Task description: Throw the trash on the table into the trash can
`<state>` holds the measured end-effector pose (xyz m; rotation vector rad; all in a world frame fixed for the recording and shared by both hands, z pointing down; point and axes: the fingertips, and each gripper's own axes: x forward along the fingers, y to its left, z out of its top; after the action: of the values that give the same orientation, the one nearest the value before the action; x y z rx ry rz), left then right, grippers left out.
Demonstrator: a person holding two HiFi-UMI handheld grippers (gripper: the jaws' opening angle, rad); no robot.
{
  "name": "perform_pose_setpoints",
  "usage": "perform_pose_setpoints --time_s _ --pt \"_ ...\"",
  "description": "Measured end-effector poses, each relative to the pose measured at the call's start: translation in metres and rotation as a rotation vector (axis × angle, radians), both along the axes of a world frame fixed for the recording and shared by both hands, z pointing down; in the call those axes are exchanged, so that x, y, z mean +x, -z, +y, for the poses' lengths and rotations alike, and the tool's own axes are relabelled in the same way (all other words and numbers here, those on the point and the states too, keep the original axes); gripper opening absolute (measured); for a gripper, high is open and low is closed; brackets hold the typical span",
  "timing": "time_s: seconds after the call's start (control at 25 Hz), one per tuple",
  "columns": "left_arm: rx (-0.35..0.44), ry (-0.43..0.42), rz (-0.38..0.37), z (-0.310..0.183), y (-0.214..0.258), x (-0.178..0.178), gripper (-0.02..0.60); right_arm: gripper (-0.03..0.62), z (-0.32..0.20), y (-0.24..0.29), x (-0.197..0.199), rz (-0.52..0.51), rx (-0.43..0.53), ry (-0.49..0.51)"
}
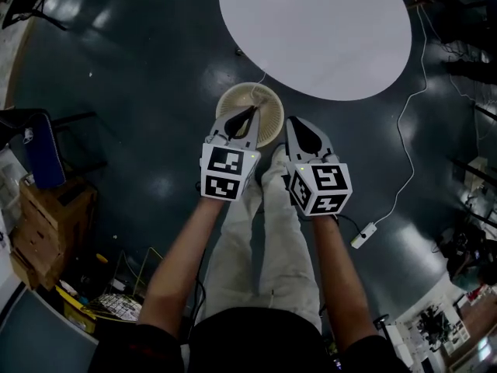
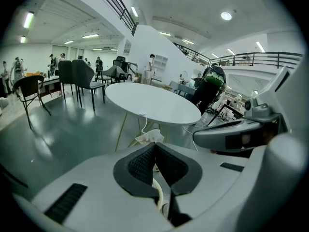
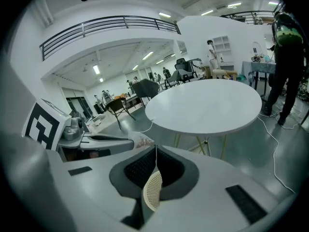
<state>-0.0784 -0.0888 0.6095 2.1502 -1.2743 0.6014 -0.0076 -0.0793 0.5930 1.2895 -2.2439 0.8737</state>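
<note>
The round white table [image 1: 311, 29] has a bare top. On the dark floor at its near edge stands a beige mesh trash can [image 1: 268, 103]. My left gripper [image 1: 250, 115] is over the can's mouth, its jaws shut with nothing between them. A crumpled white wad [image 2: 149, 137] shows just past its tips [image 2: 154, 145]; whether they touch I cannot tell. My right gripper [image 1: 293, 123] hangs just right of the can, also shut and empty [image 3: 155, 149]. A strip of the can's mesh [image 3: 153, 191] shows below its jaws. The left gripper [image 3: 126, 142] is beside it.
A white cable runs across the floor to a power strip [image 1: 363, 235] at the right. Cardboard boxes [image 1: 46, 216] and a dark chair [image 1: 31, 146] stand at the left. The person's legs [image 1: 264, 231] are below the grippers. Chairs [image 2: 82, 79] and people stand farther off.
</note>
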Motion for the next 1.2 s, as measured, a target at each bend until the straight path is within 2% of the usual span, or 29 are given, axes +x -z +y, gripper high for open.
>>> perform_pose_setpoints --time_s 0.52,0.84,1.2 --pt "-0.071 0.024 0.003 0.031 -0.070 -0.006 0.016 0.021 0.022 -0.065 -0.008 0.004 -0.050 0.022" --pt "-0.153 0.023 0.009 0.052 -0.127 -0.014 0.015 0.020 0.031 -0.119 -0.009 0.007 -0.097 -0.008" --pt "-0.221 0.038 -0.021 0.072 -0.192 -0.023 0.015 0.021 0.038 -0.167 -0.004 0.008 -0.131 -0.011"
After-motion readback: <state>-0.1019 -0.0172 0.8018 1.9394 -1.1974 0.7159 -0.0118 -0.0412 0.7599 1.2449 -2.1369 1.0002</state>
